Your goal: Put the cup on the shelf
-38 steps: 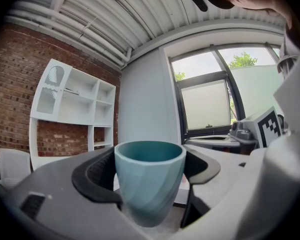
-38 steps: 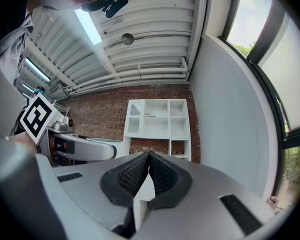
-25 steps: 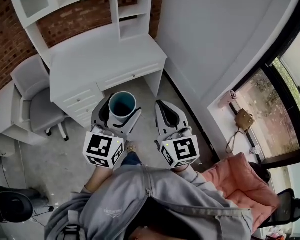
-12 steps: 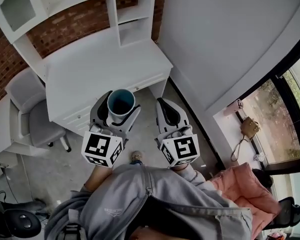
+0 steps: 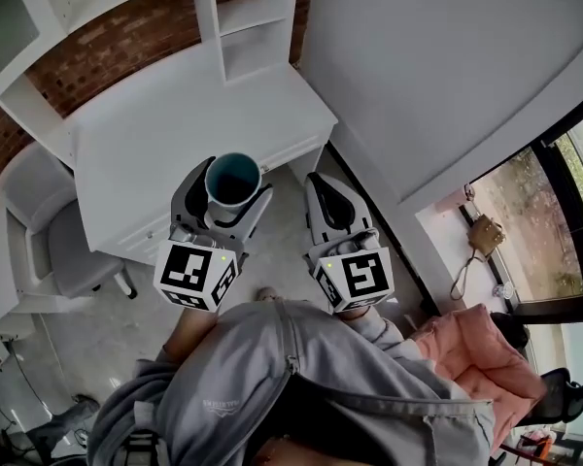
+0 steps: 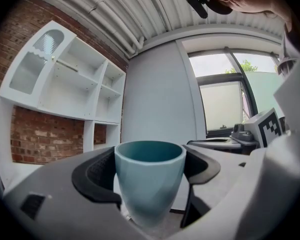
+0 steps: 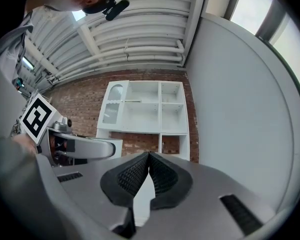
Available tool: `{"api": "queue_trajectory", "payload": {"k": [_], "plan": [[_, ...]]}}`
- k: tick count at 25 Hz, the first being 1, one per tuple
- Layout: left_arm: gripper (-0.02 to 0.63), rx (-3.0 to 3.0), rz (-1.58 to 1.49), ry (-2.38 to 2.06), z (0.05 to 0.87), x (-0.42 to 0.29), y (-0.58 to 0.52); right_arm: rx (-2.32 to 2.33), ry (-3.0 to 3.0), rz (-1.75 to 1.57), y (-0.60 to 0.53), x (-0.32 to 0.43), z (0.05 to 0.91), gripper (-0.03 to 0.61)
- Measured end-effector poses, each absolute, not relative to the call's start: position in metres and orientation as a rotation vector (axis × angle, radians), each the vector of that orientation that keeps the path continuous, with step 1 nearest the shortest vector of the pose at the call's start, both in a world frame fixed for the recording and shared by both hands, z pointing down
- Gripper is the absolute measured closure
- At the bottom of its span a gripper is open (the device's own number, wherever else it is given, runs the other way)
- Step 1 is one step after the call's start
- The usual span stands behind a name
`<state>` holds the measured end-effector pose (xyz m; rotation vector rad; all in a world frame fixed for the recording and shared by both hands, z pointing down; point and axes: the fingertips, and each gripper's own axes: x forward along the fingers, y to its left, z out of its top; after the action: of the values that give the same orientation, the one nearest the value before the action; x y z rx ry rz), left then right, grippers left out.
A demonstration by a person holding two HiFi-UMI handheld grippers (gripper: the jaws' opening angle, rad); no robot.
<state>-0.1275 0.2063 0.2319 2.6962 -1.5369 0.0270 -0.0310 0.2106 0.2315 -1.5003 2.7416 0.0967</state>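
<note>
Teal cup (image 6: 149, 181) upright, clamped in wide-set left gripper (image 6: 150, 171), right gripper (image 7: 148, 176) closed, empty

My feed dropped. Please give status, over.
Left gripper shut on teal cup, upright. Right gripper shut, empty. Shelf unit ahead, nothing seen blocking.

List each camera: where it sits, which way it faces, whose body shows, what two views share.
Head view: on the head, steeply down at the desk; left gripper, right gripper, grey jacket show.
Left gripper view: behind its fingers, which clamp the cup; shelf ahead-left; right gripper shows.
Right gripper view: behind its shut fingers, facing the shelf.
Shared: the shelf.
</note>
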Motion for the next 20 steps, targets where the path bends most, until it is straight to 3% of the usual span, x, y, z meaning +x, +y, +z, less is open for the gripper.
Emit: {"api": "queue_trajectory", "payload": {"k": [20], "plan": [[0.225, 2.687, -0.008, -1.508, 0.245, -0.134, 0.167, -1.486, 2.755, 0.117, 0.171, -0.039, 0.232, 0.551]]}}
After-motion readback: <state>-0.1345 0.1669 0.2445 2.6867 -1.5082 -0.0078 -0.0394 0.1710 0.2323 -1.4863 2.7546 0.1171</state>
